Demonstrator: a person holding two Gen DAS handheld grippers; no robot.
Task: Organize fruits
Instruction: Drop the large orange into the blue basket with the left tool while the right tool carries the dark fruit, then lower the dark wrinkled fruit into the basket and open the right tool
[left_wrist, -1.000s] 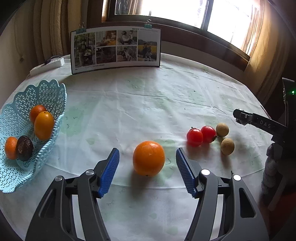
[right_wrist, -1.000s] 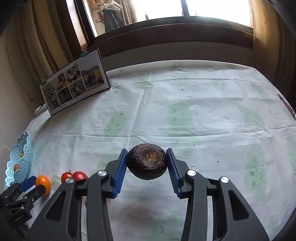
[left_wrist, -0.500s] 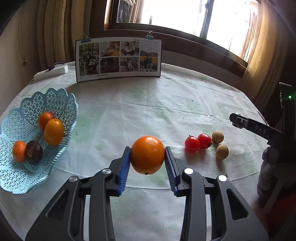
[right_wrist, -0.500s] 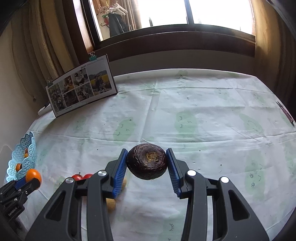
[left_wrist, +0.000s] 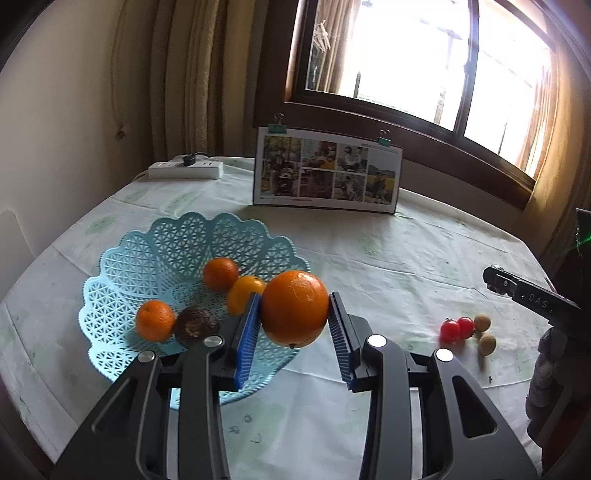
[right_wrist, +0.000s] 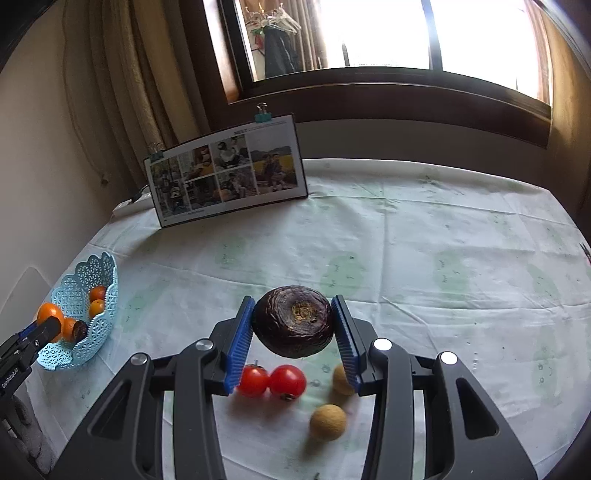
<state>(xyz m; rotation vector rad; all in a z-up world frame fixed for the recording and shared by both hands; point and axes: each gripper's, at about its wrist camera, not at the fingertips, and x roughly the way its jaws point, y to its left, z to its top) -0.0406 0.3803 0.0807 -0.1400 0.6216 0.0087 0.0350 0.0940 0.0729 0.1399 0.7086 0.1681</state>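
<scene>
- blue ribbed pads of the left gripper (left_wrist: 294, 334) are clamped on a big orange (left_wrist: 294, 308), one pad on each side, and the fruit hangs in the air over the near right edge of the basket (left_wrist: 155, 243).
- black arms of that gripper reach forward from the bottom of the left wrist view, roughly level, pointing toward the basket.
- the orange is round, bright and glossy, with a pale scuffed patch on top.
- the right gripper (right_wrist: 298, 345) is clamped on a dark fruit (right_wrist: 293, 321), held above the tablecloth (right_wrist: 443, 266) and clear of it.
- the dark fruit is purple-brown and wrinkled, with a rough tan scar facing the camera.
- under the right gripper two red tomatoes (right_wrist: 271, 380) lie touching each other, and two small tan fruits (right_wrist: 328, 421) lie just beside them; one is partly hidden by the right pad.
- the basket is light blue plastic lattice with a scalloped rim, and sits on the left part of the table.
- inside it are three smaller orange fruits (left_wrist: 220, 274) and one dark wrinkled fruit (left_wrist: 195, 325) touching the nearest orange one.
- a photo board (left_wrist: 327, 170) stands upright at the far edge of the table below the window, held by two clips.
- a white power strip (left_wrist: 185, 170) lies to the left of it.
</scene>
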